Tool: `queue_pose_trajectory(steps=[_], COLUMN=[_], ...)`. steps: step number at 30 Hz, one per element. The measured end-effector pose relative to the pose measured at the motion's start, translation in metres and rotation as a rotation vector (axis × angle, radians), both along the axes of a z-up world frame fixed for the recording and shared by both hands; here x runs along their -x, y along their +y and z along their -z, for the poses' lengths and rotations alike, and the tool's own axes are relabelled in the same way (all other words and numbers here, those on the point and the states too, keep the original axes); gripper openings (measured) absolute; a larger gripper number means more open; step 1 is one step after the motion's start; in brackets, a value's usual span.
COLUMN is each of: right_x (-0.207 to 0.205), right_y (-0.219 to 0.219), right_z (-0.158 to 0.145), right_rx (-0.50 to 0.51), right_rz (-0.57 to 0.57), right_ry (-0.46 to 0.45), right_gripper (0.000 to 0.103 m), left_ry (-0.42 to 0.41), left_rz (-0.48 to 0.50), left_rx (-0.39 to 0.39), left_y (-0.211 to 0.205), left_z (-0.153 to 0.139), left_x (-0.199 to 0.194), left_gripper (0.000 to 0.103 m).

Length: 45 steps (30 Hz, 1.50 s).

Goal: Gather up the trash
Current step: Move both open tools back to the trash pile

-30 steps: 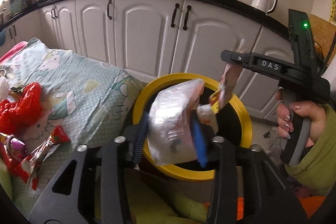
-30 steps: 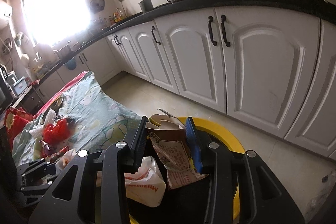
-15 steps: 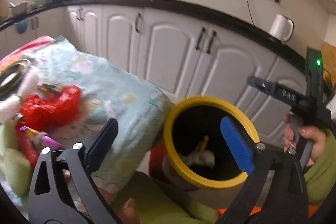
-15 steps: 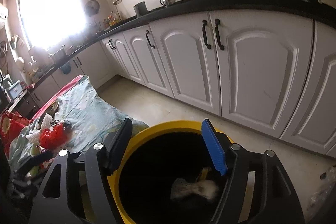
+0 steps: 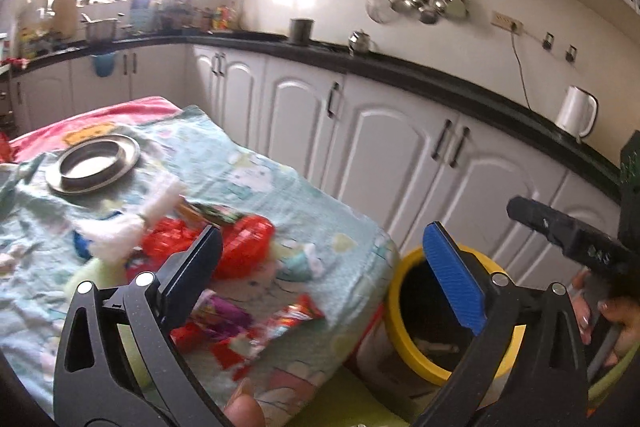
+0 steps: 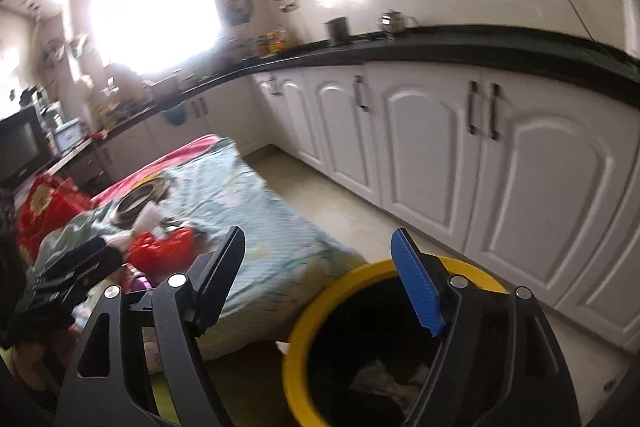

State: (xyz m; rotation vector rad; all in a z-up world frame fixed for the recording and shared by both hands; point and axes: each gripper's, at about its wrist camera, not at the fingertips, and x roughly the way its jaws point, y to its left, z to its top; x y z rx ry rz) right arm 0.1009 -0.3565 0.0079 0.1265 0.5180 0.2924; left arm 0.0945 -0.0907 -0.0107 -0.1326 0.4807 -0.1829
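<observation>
In the left wrist view we see our left gripper point(image 5: 320, 263) with its jaws spread wide and nothing between them, the black finger at lower left of the frame and the blue-padded finger at lower right. Between and behind them lies a table covered with a pale blue cartoon cloth point(image 5: 256, 179). The trash sits on that cloth at left centre of the frame: a crumpled red wrapper point(image 5: 244, 247), a white tissue point(image 5: 120, 231), a purple wrapper point(image 5: 220, 315) and a red-and-white snack packet point(image 5: 276, 323) near the cloth's front edge. A round metal plate point(image 5: 94, 163) rests farther back on the cloth, at the left of the frame. At lower right stands a bin with a yellow rim point(image 5: 394, 291), just beside the table's corner, with some pale scraps dimly visible inside. At the right edge of the frame we see our right hand point(image 5: 616, 327) around a black handle. In the right wrist view our right gripper point(image 6: 320, 279) is likewise spread apart and empty, hanging above the bin point(image 6: 304, 327), whose dark inside shows crumpled paper at the bottom of the frame. White cabinets point(image 6: 540, 187) under a black counter point(image 6: 460, 43) fill the right side.
</observation>
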Motion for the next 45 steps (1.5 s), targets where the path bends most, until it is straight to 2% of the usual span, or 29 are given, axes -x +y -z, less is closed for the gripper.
queue_pose_trajectory(steps=[10,18,24,32,42,45], right_x=[-0.001,-0.002,-0.001,0.001,-0.018,-0.024], right_y=[0.058,0.107,0.138,0.173,0.204,0.213], right_z=[-0.006,0.004,0.023,0.058,0.088,0.097], right_rx=[0.017,0.093,0.185,0.389,0.553,0.605], right_rz=[-0.118,-0.268,-0.393,-0.547,-0.661,-0.687], right_ry=[0.016,0.040,0.081,0.097,0.089,0.084], right_gripper=[0.074,0.074,0.074,0.074,0.073,0.062], left_ry=[-0.040,-0.046,-0.012,0.073,0.197,0.216], left_rz=[-0.114,-0.220,-0.283,-0.317,-0.302,-0.295], left_rx=[0.026,0.049,0.068,0.084,0.088,0.105], left_y=[0.047,0.090,0.118,0.138,0.150,0.152], left_z=[-0.010,-0.013,-0.007,0.010,0.036,0.041], left_x=[0.006,0.008,0.006,-0.003,-0.027,-0.032], left_gripper=[0.092,0.092,0.092,0.092,0.080,0.077])
